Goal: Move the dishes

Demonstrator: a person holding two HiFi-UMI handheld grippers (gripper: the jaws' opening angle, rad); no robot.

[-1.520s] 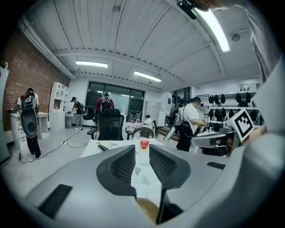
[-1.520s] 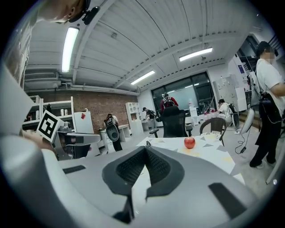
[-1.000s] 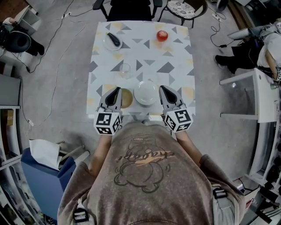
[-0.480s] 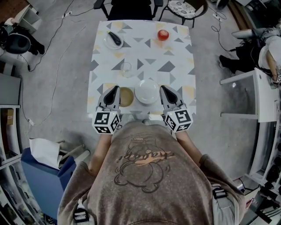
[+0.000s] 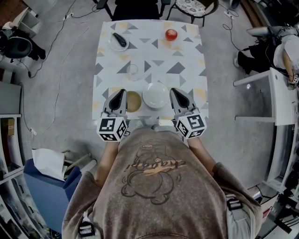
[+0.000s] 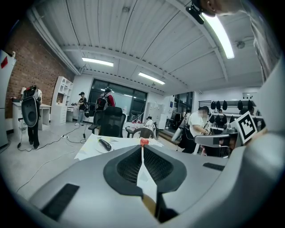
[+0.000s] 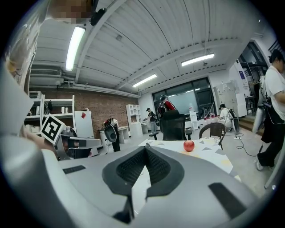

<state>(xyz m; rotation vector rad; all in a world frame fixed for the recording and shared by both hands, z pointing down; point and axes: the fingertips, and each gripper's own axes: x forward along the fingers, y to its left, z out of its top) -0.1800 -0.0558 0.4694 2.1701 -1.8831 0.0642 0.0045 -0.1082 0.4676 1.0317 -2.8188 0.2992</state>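
Note:
On the patterned table (image 5: 187, 70), a small brown bowl (image 5: 134, 101) and a white plate (image 5: 155, 95) sit side by side at the near edge. My left gripper (image 5: 120, 92) hovers just left of the brown bowl, shut and empty (image 6: 142, 147). Just right of the white plate is my right gripper (image 5: 174, 91), its jaws also shut on nothing (image 7: 145, 147). A clear glass (image 5: 133, 71) stands mid-table. At the far left a white plate with a dark object (image 5: 119, 41) rests, and a red apple (image 5: 171, 34) lies at the far right.
A black chair (image 5: 135, 7) and a round-seat chair (image 5: 192, 7) stand at the table's far end. A white side table (image 5: 275, 93) is to the right and a blue bin (image 5: 44, 186) at lower left. Cables cross the floor, and people stand farther off.
My left gripper has edged slightly left, off the brown bowl's rim. The right gripper has stayed put.

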